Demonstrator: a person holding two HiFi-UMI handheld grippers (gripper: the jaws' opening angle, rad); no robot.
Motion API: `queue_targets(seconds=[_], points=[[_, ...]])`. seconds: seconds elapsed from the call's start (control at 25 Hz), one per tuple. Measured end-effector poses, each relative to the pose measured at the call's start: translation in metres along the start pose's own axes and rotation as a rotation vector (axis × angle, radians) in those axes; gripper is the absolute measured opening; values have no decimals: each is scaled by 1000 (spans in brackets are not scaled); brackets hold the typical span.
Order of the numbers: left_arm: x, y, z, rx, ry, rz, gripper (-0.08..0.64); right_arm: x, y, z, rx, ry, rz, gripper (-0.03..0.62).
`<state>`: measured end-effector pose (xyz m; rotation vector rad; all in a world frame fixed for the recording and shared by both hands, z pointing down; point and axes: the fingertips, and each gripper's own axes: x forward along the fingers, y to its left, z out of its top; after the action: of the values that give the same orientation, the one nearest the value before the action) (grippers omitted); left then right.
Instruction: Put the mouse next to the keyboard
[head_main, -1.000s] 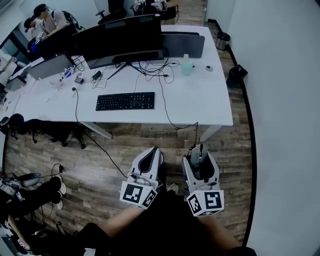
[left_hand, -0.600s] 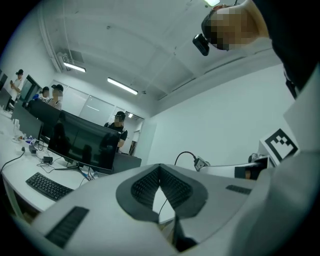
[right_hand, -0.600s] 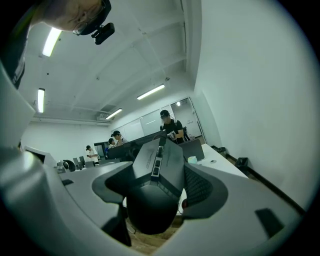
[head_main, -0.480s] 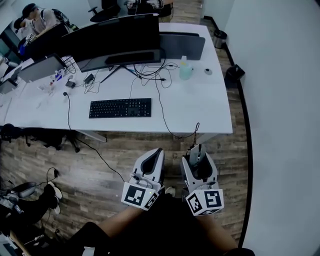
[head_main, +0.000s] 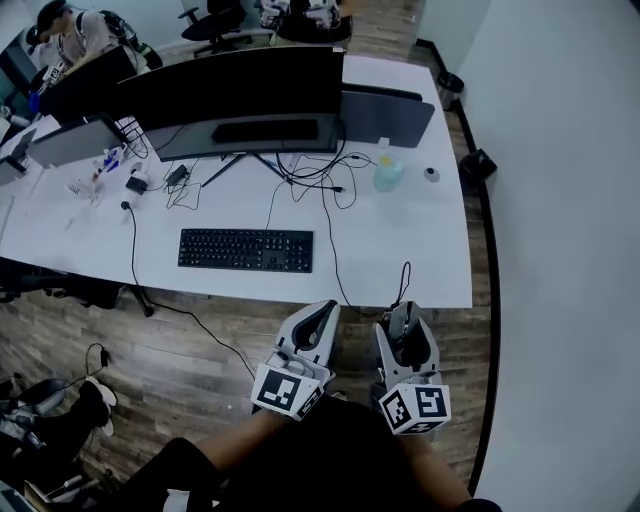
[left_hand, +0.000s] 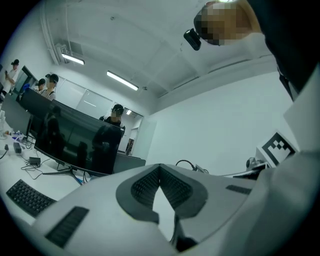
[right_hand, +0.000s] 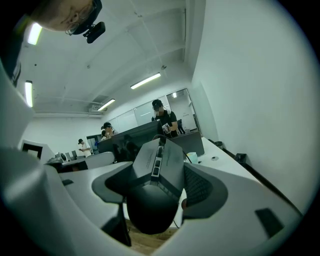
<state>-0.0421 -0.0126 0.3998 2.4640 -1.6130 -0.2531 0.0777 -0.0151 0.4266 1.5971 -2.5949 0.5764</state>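
Clamping mouse (right_hand: 152, 200), right gripper (head_main: 401, 325); wheel (right_hand: 157, 165) visible from gripper view.

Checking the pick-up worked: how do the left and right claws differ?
The right claw is shut on the mouse, its cable running to the desk; the left claw is shut on nothing. The right claw points straight ahead; the left claw tilts rightward. Both hang over the wood floor, short of the desk.

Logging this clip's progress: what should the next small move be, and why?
Probably carry the right gripper forward over the desk, toward the bare spot right of the keyboard: its jaws hold the mouse, well short of the desk edge.
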Motion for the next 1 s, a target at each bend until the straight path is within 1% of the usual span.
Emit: queue_targets(seconds=[0.16, 0.48, 0.72, 0.92, 1.0], points=[[25, 27, 6, 9, -5, -8, 3, 30, -1, 3, 6, 17, -21, 321], [47, 71, 10, -20, -8, -12, 3, 75, -4, -5, -2, 63, -74, 321], [52, 85, 5, -33, 17, 5, 3, 99, -9, -19, -4, 117, -77, 321], [58, 97, -7, -6, 53, 45, 3, 119, -20, -30, -8, 143, -83, 321], [62, 100, -14, 6, 56, 46, 3, 131, -26, -38, -10, 168, -81, 321]])
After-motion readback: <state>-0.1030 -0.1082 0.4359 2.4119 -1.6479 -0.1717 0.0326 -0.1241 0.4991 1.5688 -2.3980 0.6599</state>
